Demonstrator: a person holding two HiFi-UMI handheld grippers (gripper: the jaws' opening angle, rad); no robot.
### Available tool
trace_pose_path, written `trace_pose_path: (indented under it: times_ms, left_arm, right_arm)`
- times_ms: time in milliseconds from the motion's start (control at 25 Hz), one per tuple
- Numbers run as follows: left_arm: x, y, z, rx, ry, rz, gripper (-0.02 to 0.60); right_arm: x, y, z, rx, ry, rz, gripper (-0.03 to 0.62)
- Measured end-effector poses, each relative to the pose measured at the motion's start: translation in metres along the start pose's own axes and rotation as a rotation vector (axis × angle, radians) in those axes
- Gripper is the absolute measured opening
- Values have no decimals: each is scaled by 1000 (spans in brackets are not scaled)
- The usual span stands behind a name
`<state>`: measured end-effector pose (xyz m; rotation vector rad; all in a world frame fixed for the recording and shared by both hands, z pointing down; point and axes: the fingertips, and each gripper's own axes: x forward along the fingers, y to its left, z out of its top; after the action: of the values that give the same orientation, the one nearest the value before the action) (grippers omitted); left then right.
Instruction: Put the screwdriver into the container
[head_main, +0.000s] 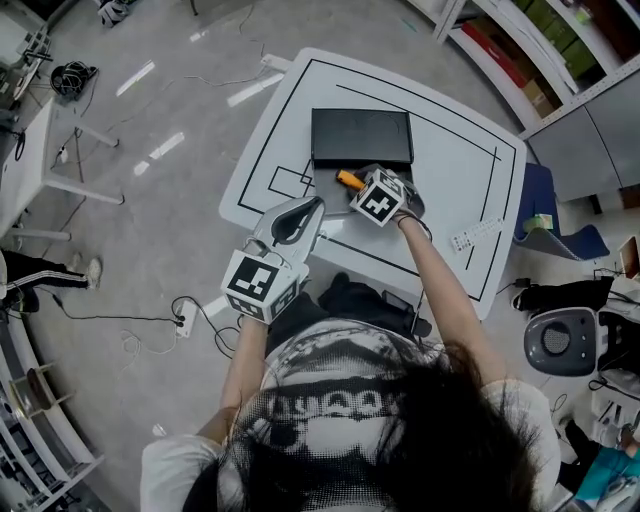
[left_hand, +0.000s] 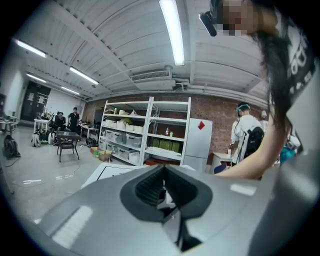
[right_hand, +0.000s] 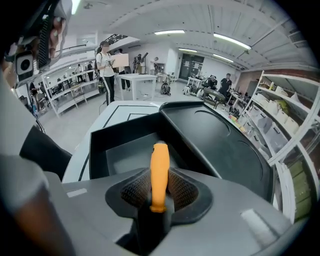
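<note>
My right gripper is shut on the orange handle of the screwdriver. It holds the tool over the open tray of the black container. In the right gripper view the screwdriver sticks out forward between the jaws of the right gripper, above the container's near wall. The container's lid lies flat behind the tray. My left gripper hovers at the table's near left side with nothing in it. In the left gripper view the left gripper points out into the room with its jaws together.
The white table has black lines marked on it. A small white strip lies near its right edge. A black cloth hangs at the front edge by the person. A blue chair stands to the right, and cables lie on the floor at left.
</note>
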<state>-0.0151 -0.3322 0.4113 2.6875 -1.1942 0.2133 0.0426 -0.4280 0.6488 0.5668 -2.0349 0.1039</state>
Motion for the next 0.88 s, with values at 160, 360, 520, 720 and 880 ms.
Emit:
trace_pose_path:
  times_ms: [160, 360, 520, 720, 880]
  left_arm:
    - [-1, -1, -1, -1, 6, -2, 0]
    - [-4, 0, -3, -3, 12, -7, 0]
    - [-7, -1, -3, -4, 7, -11, 0]
    - [-14, 0, -5, -10, 8, -11, 0]
    - [-20, -2, -7, -10, 4, -16, 0]
  right_arm:
    - [4, -1, -6, 27, 34, 9, 112]
    - [4, -4, -3, 101, -4, -4, 130]
    - [-6, -6, 2, 162, -54, -8, 138]
    - [-35, -4, 22, 211, -147, -27, 134]
    - [-59, 4, 36, 263, -238, -23, 132]
